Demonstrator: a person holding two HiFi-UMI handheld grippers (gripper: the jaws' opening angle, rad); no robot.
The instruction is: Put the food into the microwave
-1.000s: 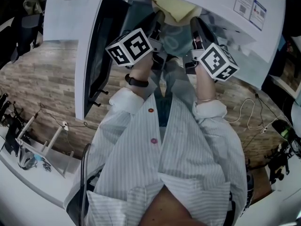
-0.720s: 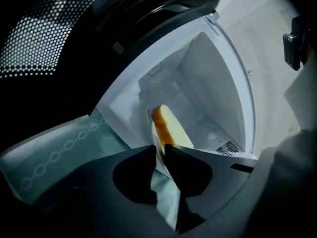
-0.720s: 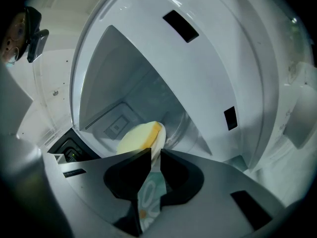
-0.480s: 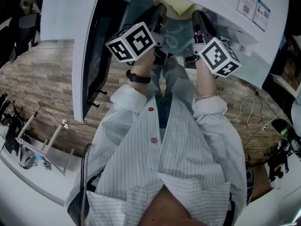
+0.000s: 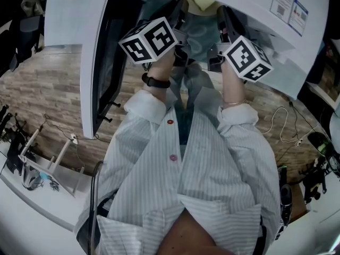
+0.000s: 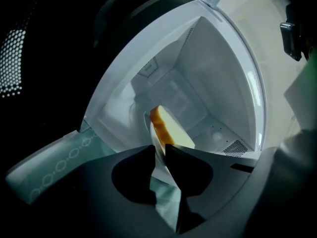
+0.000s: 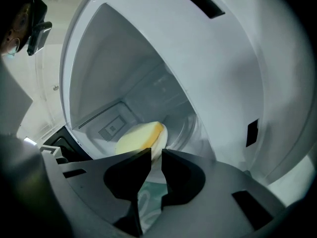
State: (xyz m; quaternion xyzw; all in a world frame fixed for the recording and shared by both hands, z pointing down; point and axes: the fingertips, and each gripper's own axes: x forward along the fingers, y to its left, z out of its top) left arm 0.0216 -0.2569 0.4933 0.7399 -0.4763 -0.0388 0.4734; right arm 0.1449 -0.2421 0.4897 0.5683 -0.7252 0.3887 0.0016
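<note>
two grippers share one plate (image 6: pixel 163 202) so it stays flat and the food (image 6: pixel 168 130) does not slide off. the left gripper (image 6: pixel 157 148) has the plate's rim between its jaws and they look to be pinching it, though they have just been opening a little. the right gripper (image 7: pixel 156 152) is closed on the rim at the other side. the yellow food sits on the plate, just inside the microwave (image 6: pixel 218 73) at 12 o'clock. the door (image 5: pixel 74 47) hangs open at 10 o'clock, out of the way. a sticker (image 5: pixel 289 7) at 1 o'clock has writing too small to read.
</note>
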